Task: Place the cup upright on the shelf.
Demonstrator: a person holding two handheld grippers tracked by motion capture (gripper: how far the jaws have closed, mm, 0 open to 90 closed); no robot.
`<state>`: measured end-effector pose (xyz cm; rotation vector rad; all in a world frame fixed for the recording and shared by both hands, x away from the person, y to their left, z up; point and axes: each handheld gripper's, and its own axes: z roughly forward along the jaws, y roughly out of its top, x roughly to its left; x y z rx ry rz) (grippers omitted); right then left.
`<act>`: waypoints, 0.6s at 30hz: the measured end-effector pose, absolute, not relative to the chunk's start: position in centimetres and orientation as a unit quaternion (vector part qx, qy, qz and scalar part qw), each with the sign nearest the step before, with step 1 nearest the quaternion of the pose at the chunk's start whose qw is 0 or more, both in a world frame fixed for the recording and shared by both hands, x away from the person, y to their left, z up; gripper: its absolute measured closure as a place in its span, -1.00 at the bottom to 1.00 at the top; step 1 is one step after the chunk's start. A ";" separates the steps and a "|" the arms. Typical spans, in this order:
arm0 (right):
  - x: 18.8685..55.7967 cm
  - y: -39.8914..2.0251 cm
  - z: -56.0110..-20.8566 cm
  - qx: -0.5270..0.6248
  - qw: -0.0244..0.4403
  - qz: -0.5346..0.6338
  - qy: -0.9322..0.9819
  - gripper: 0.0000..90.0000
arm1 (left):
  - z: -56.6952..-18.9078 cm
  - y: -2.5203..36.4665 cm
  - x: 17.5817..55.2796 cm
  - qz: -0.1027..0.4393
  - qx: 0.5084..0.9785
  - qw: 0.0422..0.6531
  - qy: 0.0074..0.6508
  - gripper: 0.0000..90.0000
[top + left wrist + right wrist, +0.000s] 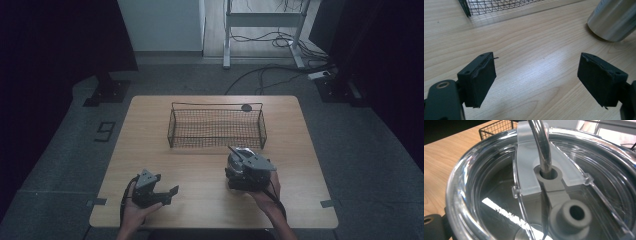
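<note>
Tumbler (239, 161) stands on table (200, 170) just before wire basket (217, 126), straw (541, 147) through clear lid (524, 170). My right gripper (248, 172) clamps around tumbler. My left gripper (159, 194) spread wide, holds nothing.

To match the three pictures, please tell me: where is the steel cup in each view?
High view: the steel cup stands right of centre, under the right gripper.
Left gripper view: its side is at the top right corner.
Right gripper view: its clear lid from close above.
Shared landmark: the wire basket.
</note>
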<state>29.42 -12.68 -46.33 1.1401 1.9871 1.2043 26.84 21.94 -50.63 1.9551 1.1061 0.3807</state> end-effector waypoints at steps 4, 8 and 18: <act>29.4 -12.9 -45.7 0.420 0.277 0.454 0.735 -0.93 | -50.7 22.0 26.7 0.149 0.778 0.419 0.443 -0.66; 29.5 -13.2 -45.2 0.419 0.276 0.460 0.733 -0.93 | -50.8 22.0 26.7 0.144 0.778 0.421 0.444 -0.66; 29.8 -13.7 -44.4 0.419 0.268 0.465 0.732 -0.93 | -50.8 21.9 26.5 0.139 0.779 0.423 0.442 -0.66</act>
